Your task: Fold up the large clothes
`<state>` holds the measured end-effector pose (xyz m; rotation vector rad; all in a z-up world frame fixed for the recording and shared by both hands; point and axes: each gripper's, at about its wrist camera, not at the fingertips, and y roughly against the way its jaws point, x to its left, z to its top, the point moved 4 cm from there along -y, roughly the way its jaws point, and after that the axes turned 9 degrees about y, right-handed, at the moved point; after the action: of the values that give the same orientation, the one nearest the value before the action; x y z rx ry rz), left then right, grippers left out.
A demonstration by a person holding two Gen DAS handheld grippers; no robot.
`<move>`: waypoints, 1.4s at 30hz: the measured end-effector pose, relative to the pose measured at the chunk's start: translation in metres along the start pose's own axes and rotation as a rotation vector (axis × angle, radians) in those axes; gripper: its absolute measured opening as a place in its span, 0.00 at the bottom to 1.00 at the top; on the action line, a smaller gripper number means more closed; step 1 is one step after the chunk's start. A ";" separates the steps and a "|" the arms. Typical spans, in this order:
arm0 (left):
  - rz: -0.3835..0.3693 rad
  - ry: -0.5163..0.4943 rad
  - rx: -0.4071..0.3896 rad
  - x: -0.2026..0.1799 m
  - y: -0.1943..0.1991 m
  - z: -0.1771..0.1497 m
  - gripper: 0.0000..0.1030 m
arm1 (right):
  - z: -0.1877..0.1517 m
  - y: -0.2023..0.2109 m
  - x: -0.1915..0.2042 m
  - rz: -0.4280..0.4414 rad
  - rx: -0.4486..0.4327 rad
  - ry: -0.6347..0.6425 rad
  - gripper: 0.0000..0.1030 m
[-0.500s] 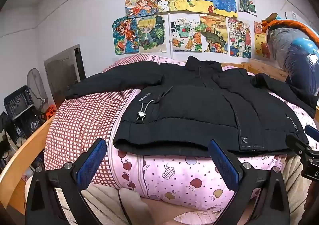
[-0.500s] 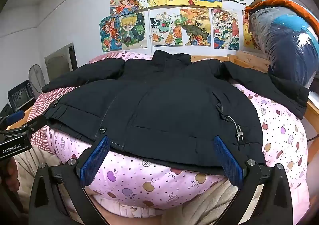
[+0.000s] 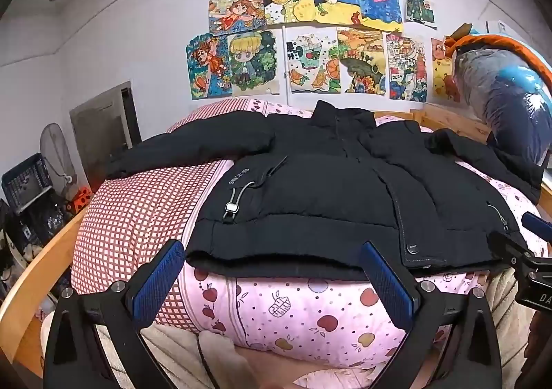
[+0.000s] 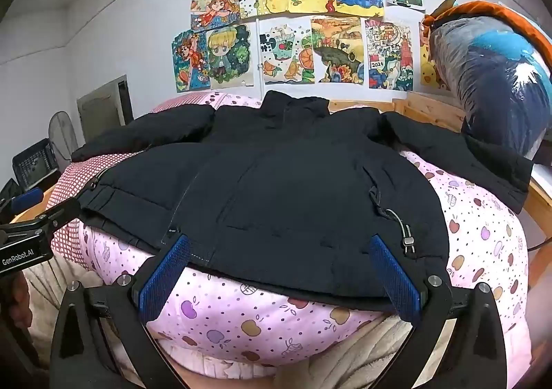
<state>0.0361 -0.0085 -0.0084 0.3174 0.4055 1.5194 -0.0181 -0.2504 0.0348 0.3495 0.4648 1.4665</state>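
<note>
Both handheld tools are built alike: the left gripper [image 3: 272, 280] and the right gripper [image 4: 281, 276] each have a matte black angular frame with triangular cut-outs in the arms. Each carries two flat fingers [image 3: 158, 276] faced with textured blue pads, and round silver screws [image 3: 426, 285] sit at the pivots behind them. Seen from the right-hand camera, the left tool's black body bears white lettering, "GenRobot.AI" [image 4: 17, 257].

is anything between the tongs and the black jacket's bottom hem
Nothing visible. Both left tongs and right tongs stand open just short of the hem of the black puffer jacket, which lies flat on the pink apple-print quilt.
</note>
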 end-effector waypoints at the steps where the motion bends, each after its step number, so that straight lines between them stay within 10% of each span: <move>1: 0.000 -0.002 -0.002 -0.001 0.000 0.000 1.00 | 0.002 0.000 0.000 -0.002 0.001 -0.001 0.99; 42: 0.021 -0.002 -0.002 0.004 -0.005 -0.002 1.00 | -0.007 -0.012 -0.006 0.010 0.019 -0.003 0.99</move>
<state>0.0396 -0.0051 -0.0132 0.3222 0.4006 1.5395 -0.0110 -0.2576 0.0235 0.3699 0.4758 1.4719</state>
